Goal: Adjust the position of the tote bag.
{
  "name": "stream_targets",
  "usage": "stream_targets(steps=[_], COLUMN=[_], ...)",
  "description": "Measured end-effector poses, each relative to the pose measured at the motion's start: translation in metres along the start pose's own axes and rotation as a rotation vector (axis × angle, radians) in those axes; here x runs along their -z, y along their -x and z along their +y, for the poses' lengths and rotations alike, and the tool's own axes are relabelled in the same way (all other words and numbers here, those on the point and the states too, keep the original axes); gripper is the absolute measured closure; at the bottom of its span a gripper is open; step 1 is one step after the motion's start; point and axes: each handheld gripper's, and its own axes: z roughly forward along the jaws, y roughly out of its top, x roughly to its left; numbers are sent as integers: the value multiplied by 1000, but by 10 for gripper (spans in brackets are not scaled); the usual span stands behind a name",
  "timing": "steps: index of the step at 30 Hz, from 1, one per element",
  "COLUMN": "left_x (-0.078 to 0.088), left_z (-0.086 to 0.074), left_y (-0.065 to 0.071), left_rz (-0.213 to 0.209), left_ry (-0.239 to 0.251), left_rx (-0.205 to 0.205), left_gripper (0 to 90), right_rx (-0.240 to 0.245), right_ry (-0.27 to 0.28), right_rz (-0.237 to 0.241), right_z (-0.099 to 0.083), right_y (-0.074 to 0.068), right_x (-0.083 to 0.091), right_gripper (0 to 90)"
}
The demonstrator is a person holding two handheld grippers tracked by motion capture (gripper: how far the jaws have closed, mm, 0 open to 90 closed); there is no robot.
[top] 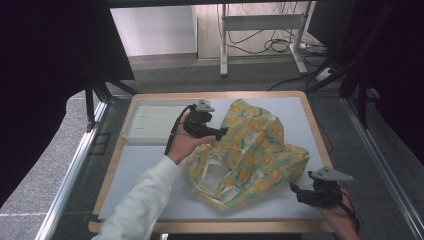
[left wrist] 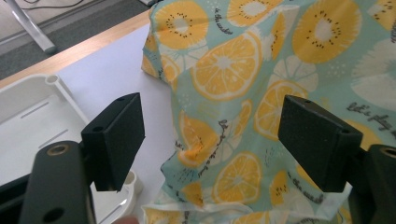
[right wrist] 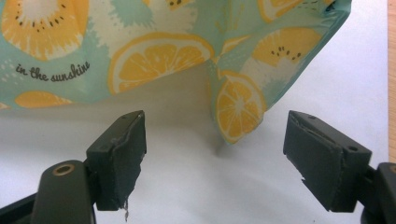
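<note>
Fabric bag (top: 250, 152) with orange-slice print lies crumpled on the white tabletop (top: 150, 165). Left gripper (top: 212, 131) stands at its left edge, right gripper (top: 300, 192) near its right corner, both with jaws wide, probably ready to pinch and spread it.

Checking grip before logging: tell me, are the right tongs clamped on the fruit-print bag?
No: the right tongs stand open, short of the bag.

Both tools (top: 222, 131) (top: 295, 192) wide-jawed, apart

A lab: dark curtains (top: 45, 75) around a framed table (top: 210, 95), cables (top: 270, 45) on the floor.
</note>
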Motion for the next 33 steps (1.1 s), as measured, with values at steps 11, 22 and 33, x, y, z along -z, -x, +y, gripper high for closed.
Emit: stream_targets(steps=[11, 22, 33], left_x=[-16, -41, -69], left_z=[6, 4, -4], left_y=[-7, -15, -19], left_rz=[1, -31, -88], left_ry=[-10, -58, -142], left_rx=[13, 31, 20], left_gripper=[214, 180, 63], right_rx=[2, 8, 15], right_ry=[-2, -10, -15], right_rz=[2, -1, -2], right_z=[0, 0, -1], right_y=[0, -1, -2], right_x=[0, -1, -3], right_gripper=[216, 216, 216])
